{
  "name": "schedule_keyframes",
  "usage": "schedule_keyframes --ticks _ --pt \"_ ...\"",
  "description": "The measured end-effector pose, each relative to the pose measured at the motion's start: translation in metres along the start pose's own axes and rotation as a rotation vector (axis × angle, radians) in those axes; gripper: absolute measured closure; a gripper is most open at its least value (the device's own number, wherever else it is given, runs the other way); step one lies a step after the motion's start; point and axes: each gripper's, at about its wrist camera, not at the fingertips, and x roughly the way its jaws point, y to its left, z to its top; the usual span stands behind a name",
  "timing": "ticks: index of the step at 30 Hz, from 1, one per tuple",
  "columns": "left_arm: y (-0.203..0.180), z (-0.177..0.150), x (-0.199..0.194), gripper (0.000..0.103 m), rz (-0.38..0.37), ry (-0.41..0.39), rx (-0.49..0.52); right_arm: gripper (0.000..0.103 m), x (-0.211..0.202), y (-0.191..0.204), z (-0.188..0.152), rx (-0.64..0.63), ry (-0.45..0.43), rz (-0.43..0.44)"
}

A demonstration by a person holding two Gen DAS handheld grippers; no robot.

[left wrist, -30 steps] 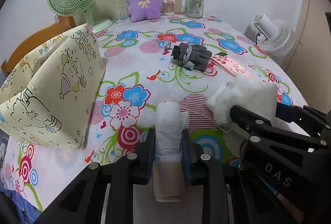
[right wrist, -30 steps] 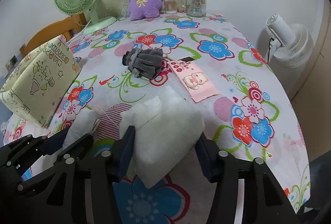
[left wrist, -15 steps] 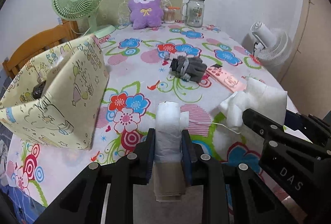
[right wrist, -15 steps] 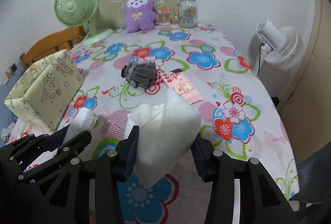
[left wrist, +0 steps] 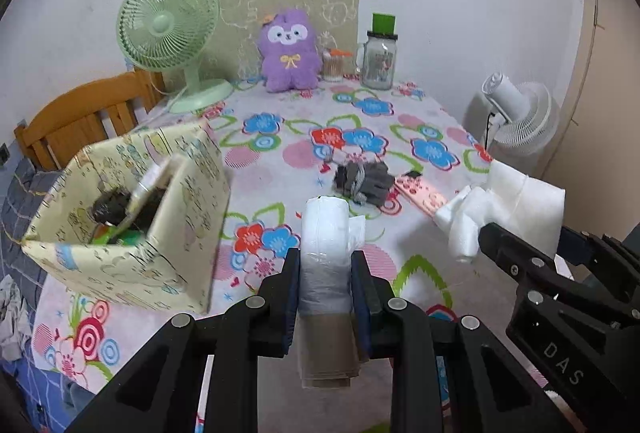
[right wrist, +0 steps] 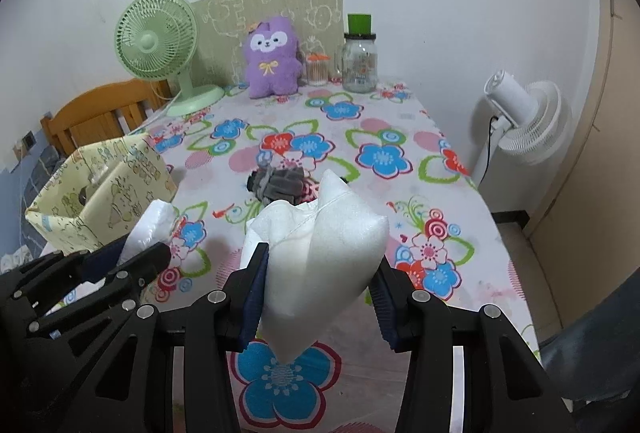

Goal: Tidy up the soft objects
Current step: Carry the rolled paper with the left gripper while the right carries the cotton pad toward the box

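Both fisheye views look forward and slightly down along their own fingers from above the near edge of the floral table (left wrist: 280, 161). Each faces the far wall, with the purple plush (left wrist: 289, 51) (right wrist: 273, 57) at upper centre. The patterned box (left wrist: 132, 217) (right wrist: 100, 193) sits left in both.

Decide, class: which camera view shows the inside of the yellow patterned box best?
The left wrist view. There the yellow patterned box is near, its open top facing the camera, with dark and green items inside. The right wrist view shows it farther off at the left edge, mostly outer walls, with little of the interior visible.
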Motion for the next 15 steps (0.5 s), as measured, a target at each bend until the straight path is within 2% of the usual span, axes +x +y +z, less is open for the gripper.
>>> schedule_keyframes --ticks 15 --pt "0.02 0.026 -0.036 0.079 0.005 -0.082 -0.026 0.053 -0.037 0.02 0.025 -0.034 -0.078 0.001"
